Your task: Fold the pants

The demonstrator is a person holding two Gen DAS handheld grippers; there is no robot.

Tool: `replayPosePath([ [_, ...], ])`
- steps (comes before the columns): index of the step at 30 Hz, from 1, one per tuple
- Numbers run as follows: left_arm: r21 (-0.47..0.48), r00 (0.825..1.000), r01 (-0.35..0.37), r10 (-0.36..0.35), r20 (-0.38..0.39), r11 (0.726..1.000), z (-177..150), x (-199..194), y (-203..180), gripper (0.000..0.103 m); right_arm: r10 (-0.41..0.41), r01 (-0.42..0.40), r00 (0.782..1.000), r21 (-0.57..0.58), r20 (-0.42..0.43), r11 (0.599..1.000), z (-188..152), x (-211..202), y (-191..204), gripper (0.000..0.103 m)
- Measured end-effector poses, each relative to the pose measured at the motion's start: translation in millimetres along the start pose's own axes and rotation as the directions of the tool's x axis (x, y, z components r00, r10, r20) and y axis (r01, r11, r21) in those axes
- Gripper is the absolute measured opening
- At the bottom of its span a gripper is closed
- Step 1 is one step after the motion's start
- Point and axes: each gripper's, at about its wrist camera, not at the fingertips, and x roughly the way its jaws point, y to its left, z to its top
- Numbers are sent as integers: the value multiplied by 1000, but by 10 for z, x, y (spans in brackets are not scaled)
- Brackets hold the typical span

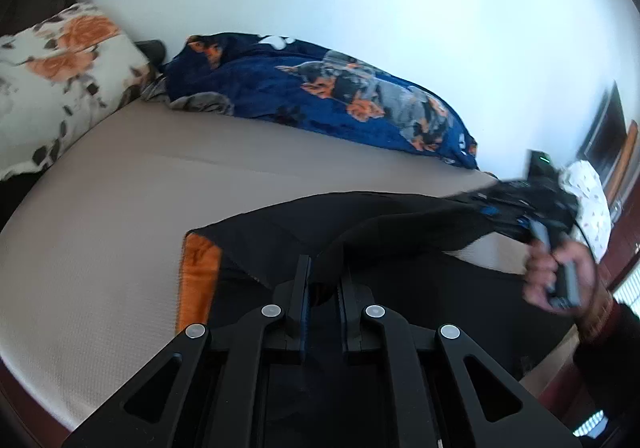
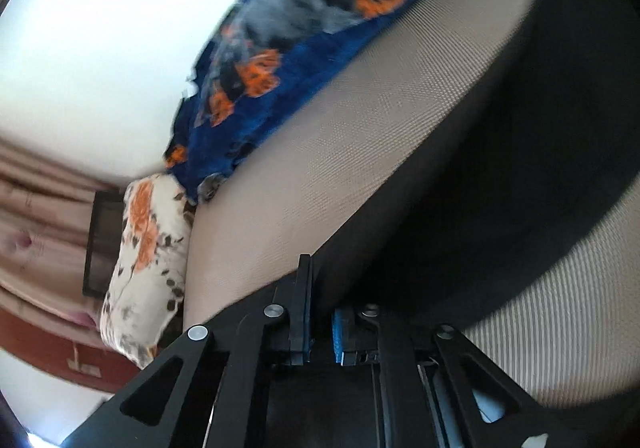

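Black pants (image 1: 400, 232) lie across the beige bed (image 1: 120, 208), with an orange patch (image 1: 200, 272) at their left end. My left gripper (image 1: 324, 268) is shut on a raised fold of the black cloth. At the far right, a hand (image 1: 556, 276) holds my right gripper (image 1: 504, 194), blurred, at the other end of the pants, where the cloth rises towards it. In the right wrist view the pants (image 2: 500, 168) fill the right side. My right gripper (image 2: 322, 288) has its jaws close together with black cloth between them, and the cloth hides the right finger's tip.
A blue blanket with a dog print (image 1: 320, 100) is bunched along the white wall, also seen as the blanket (image 2: 300, 48) in the right wrist view. A floral pillow (image 1: 60, 80) lies at the bed's head. Bare mattress (image 2: 340, 152) stretches between pants and blanket.
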Motion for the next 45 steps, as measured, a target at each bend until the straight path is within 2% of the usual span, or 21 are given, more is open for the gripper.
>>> replayPosePath([
  [3,-22,1000,-10,10,-9,1000,-18,-82,102,11,27,-26,999,-38,24,999,-294,-268,90,9],
  [10,-27,998,-56,56,-33,998,-280,-285,214,13,27,-27,1000,-69,5,997,-1072,-653,106,8],
  [16,-58,996,-79,76,-53,995,-559,-412,286,14,-1,-3,998,-68,-60,998,-1591,-678,-6,7],
  [20,-53,993,-100,97,-61,994,-734,-470,293,14,-11,7,995,-48,-98,999,-1819,-664,-108,7],
  [30,-68,988,-144,139,-71,987,-966,-490,332,17,-33,28,987,-34,-158,999,-2106,-563,-239,7],
  [35,-85,963,-269,266,-52,959,-1020,-614,449,32,-35,29,987,-40,-156,999,-2118,-531,-251,7],
  [37,-106,949,-315,314,-24,943,-988,-725,520,33,-31,26,988,-39,-154,999,-2129,-516,-265,7],
  [40,-117,942,-328,335,38,937,-884,-898,484,33,-24,19,988,-34,-153,999,-2117,-504,-260,7],
  [43,-55,950,-290,294,101,955,-778,-969,207,33,-19,14,988,-36,-151,999,-2130,-508,-273,7],
  [45,12,972,-212,209,106,977,-732,-884,-82,35,-13,8,989,-37,-148,999,-2138,-510,-283,7],
])
